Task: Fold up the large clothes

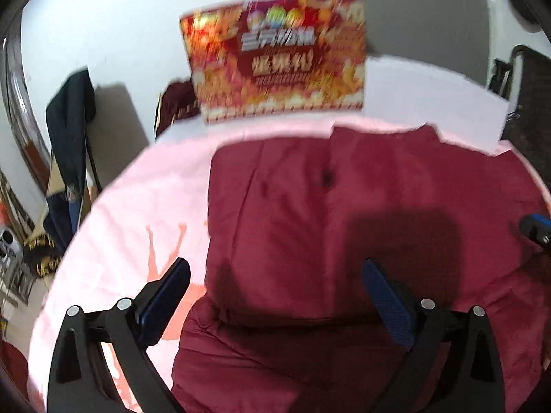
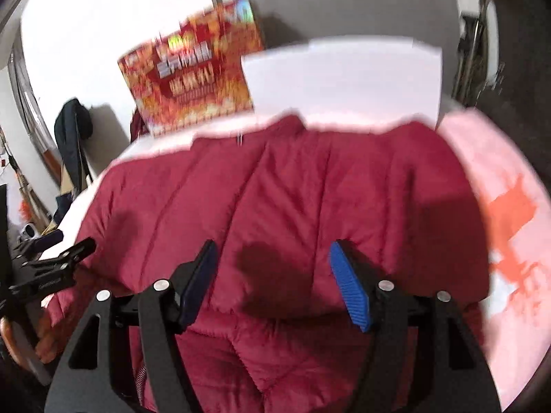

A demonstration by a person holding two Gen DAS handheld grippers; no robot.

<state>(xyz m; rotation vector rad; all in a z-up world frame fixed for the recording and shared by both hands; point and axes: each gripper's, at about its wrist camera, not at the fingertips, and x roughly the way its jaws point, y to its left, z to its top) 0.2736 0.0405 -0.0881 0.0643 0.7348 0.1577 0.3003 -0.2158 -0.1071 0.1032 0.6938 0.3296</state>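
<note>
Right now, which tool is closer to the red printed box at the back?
Left. The left tool hangs over the coat's left half, almost straight in front of the box. The right tool is over the coat's right half, with the box off to its left.

Red-and-gold printed box (image 1: 275, 58) behind pink sheet (image 1: 137, 206); dark garment (image 1: 67, 137) hanging left.

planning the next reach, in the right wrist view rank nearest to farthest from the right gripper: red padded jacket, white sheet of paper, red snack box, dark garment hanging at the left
From the right gripper:
1. red padded jacket, directly under and ahead of the fingers
2. white sheet of paper, beyond the jacket's far edge, right of centre
3. red snack box, standing behind, left of the paper
4. dark garment, hanging off to the far left
</note>
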